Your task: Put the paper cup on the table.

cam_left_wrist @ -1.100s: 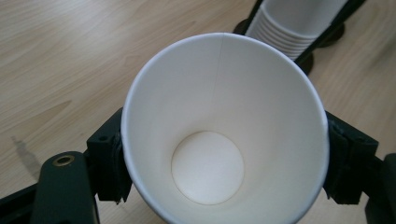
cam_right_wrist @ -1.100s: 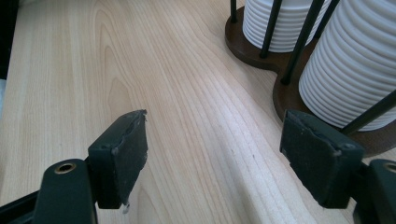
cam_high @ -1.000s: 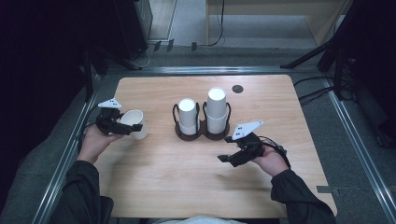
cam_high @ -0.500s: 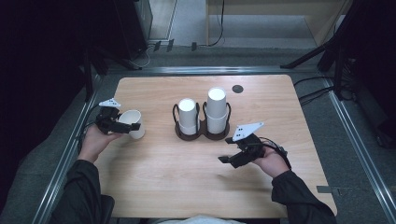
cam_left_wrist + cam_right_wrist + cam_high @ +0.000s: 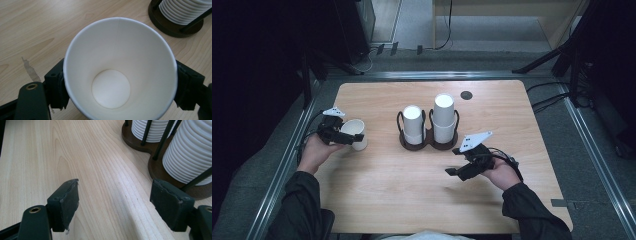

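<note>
Over at nine o'clock on the table [image 5: 377, 200], standing mouth-up close to the edge and bracketed by the left gripper [image 5: 348, 137]: one white paper cup [image 5: 356, 131]. Has just been opening those jaws, with the cup between them. Seen along the left gripper view, looks to have both pads [image 5: 58, 87] against the wall just under the rim, at three and nine o'clock of the mouth, though hard to tell how firmly. Reads as very light, thin-walled and easily crushed; round rim undistorted right now, so no hard squeeze. Calls for a gentle pinch, then: across the upper wall below the rolled rim, the stiffest band, and never down at mid-wall, prone to buckling. Smooth, tapered sides too, so likely to slip downward out of a loose hold, or to tip over at a nudge, being empty. Across at four o'clock, hovering above bare wood with jaws wide apart and nothing between: right gripper [image 5: 113, 206]. Just beyond it, toward twelve o'clock at mid-table, a dark two-ring holder [image 5: 427, 144] carrying two stacks [image 5: 444, 117] of the same cups, well apart from the single cup.
</note>
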`<state>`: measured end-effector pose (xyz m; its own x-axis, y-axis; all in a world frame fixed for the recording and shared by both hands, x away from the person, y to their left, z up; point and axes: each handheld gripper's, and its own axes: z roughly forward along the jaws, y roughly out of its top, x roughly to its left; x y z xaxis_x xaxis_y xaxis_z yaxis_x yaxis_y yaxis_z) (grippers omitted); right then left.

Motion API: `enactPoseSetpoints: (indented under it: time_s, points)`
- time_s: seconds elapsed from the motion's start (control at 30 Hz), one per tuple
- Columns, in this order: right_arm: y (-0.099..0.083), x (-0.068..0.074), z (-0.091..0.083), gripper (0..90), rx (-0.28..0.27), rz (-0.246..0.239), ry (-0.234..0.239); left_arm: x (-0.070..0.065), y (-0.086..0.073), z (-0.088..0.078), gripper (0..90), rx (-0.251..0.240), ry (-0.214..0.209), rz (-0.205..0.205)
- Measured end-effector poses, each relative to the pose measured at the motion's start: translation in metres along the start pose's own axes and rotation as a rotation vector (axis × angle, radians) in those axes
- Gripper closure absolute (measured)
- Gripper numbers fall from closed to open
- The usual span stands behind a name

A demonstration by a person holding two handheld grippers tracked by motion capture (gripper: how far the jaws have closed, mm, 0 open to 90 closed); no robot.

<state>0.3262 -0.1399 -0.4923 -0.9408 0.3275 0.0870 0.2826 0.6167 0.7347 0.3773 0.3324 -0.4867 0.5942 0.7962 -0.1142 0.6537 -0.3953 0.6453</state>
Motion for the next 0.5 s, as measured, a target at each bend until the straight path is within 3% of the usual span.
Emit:
enactPoseSetpoints:
  time_s: [0.2, 0.37, 0.5]
  points:
    - [0.0002, 0.0002, 0.0000, 23.0, -0.002, 0.000, 0.000, -0.0002, -0.0006, -0.0001, 18.1, 0.007, 0.002, -0.005]
    - [0.0004, 0.0005, 0.0000, 23.0, -0.002, -0.002, 0.000, 0.0004, -0.0008, 0.0017, 17.7, 0.025, -0.034, -0.025]
    - [0.0004, 0.0003, -0.0002, 23.0, -0.005, -0.002, 0.000, -0.0015, -0.0002, 0.0027, 17.1, 0.027, -0.031, -0.028]
